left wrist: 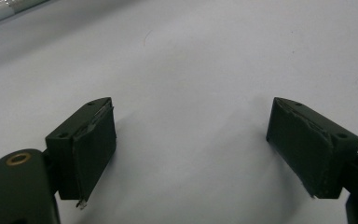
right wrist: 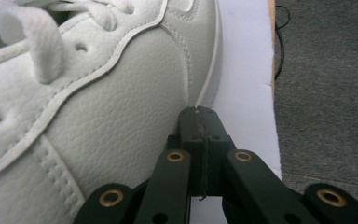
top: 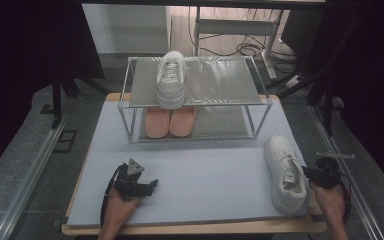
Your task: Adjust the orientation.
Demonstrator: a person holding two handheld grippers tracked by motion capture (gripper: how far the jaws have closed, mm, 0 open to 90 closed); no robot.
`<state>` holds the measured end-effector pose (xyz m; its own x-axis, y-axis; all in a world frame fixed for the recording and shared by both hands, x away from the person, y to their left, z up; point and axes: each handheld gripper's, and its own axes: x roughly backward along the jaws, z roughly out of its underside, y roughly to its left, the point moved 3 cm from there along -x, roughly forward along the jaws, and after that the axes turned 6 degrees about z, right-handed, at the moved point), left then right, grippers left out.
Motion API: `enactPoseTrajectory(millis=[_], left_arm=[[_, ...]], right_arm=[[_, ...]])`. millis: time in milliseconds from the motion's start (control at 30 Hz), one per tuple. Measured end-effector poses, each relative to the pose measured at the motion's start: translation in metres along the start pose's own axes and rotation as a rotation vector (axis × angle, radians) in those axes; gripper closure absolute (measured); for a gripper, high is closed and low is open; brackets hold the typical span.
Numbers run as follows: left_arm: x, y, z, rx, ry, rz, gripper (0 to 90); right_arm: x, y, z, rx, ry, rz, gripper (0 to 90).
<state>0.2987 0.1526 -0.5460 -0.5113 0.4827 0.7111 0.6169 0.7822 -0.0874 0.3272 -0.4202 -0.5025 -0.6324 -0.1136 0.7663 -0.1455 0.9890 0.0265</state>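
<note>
While my left gripper (top: pixel 152 183) is resting with jaws apart on the mat (top: pixel 200 165), my right gripper (right wrist: pixel 199 112), jaws together, is touching the white sneaker (top: pixel 284 172) lying near the mat's right edge.

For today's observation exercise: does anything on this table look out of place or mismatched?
Yes. One white sneaker sits on the shoe rack's top shelf, but its partner lies on the table mat by the right edge, beside the shut right claw. The pink slippers below are paired neatly.
</note>
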Motion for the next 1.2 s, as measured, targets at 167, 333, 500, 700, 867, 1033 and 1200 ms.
enactPoseTrajectory(millis=[167,333,500,700,867,1033,1200], left_arm=[[0.0,0.0,0.0,0.0,0.0,0.0,15.8],[0.0,0.0,0.0,0.0,0.0,0.0,15.8],[0.0,0.0,0.0,0.001,0.0,0.0,15.8],[0.0,0.0,0.0,0.0,0.0,0.0,15.8],[0.0,0.0,0.0,-0.001,0.0,0.0,15.8],[0.0,0.0,0.0,0.0,0.0,0.0,15.8],[0.0,0.0,0.0,-0.002,-0.001,-0.002,15.8]], right_arm=[[0.0,0.002,0.0,0.007,0.0,-0.004,90.0],[-0.002,0.012,-0.002,0.024,0.0,-0.027,90.0],[-0.004,0.022,-0.003,0.044,0.002,-0.048,90.0],[-0.006,0.036,-0.004,0.066,0.0,-0.07,90.0],[-0.007,0.042,-0.004,0.074,-0.006,-0.076,90.0],[-0.005,0.041,0.005,0.061,0.012,-0.094,90.0],[-0.001,0.042,0.012,0.057,0.003,-0.096,90.0]])
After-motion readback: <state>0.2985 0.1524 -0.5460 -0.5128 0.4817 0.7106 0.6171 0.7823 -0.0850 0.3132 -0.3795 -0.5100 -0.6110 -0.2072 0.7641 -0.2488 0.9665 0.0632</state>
